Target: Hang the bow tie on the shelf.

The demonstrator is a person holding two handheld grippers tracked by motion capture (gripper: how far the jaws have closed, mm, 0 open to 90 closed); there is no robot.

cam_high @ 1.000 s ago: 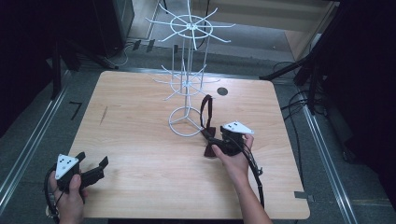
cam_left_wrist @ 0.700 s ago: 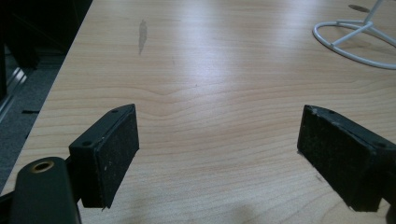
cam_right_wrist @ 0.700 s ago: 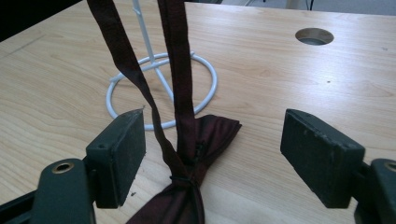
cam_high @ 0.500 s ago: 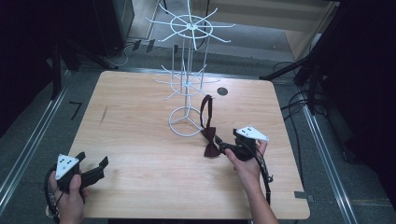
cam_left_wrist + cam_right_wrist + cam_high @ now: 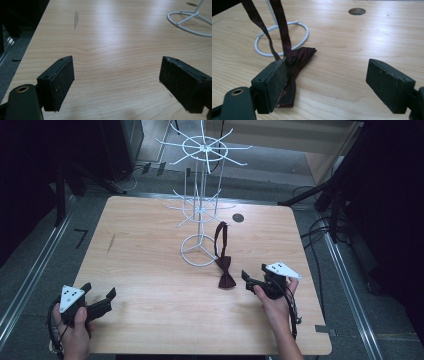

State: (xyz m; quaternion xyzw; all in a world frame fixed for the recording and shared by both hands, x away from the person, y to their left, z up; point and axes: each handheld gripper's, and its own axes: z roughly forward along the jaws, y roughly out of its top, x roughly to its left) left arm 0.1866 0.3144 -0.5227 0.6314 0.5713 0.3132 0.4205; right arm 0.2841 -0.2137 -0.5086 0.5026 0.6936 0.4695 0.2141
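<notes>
A dark red bow tie (image 5: 226, 273) rests on the wooden table (image 5: 150, 270) beside the base ring of a white wire rack (image 5: 200, 210). Its strap (image 5: 220, 234) rises in a loop toward a lower arm of the rack and seems to hang from it. My right gripper (image 5: 253, 272) stands open just right of the bow, not touching it. In the right gripper view the bow tie (image 5: 298, 60) lies by the left jaw of my right gripper (image 5: 329, 82), with nothing between the jaws. My left gripper (image 5: 99, 290) is open at the table's near left corner, and in its own view my left gripper (image 5: 117, 80) is over bare wood.
The rack's base ring (image 5: 284, 37) sits just behind the bow tie, and the same base ring (image 5: 190, 22) lies far off to the right in the left gripper view. A round hole (image 5: 238, 217) is in the table behind the rack. Cables and dark stands surround the table.
My right gripper has opened and drawn back to the right and toward the person, leaving the bow tie lying on the table. The left gripper has not moved.
</notes>
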